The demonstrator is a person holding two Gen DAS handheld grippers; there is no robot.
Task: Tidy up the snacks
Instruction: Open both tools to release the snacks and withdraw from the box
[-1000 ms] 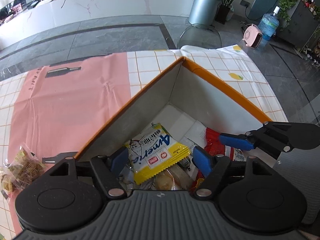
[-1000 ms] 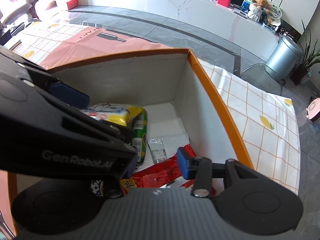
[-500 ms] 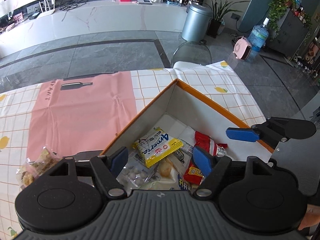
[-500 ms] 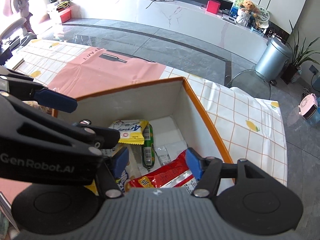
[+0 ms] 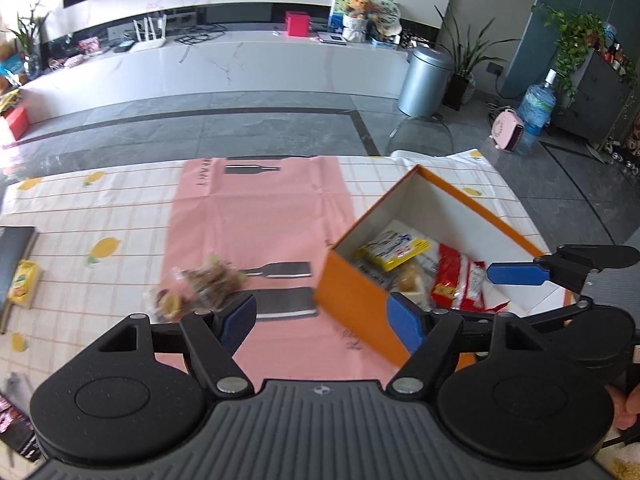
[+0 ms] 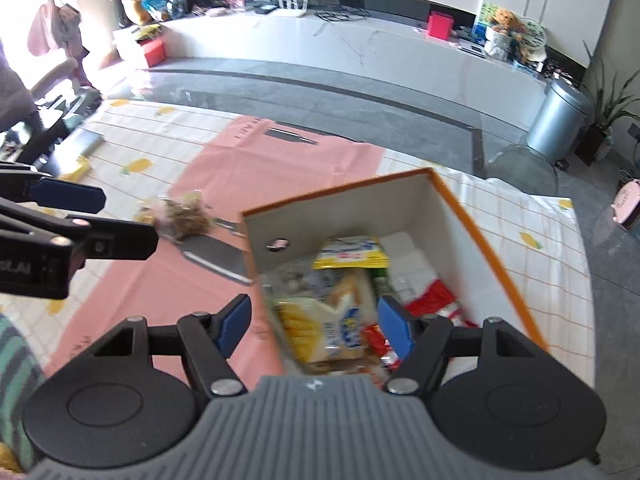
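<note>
Snacks sit in the orange box (image 5: pixel 352 300): yellow packet (image 5: pixel 394 250), red wrapper (image 5: pixel 452 280) and bread pack (image 6: pixel 332 320) inside. Your left gripper (image 5: pixel 322 316) has its blue pads spread with nothing between them; your right gripper (image 6: pixel 314 320) is opening above the box, gripping nothing. One clear bag of brown snacks (image 5: pixel 200 286) lies outside on the pink mat (image 5: pixel 260 216), left of the box.

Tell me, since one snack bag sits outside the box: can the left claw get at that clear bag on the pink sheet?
Probably yes. The left claw is open and empty, and the clear snack bag lies just ahead of its left finger on the pink sheet. Nothing lies on it; the orange box stands off to the side.
</note>
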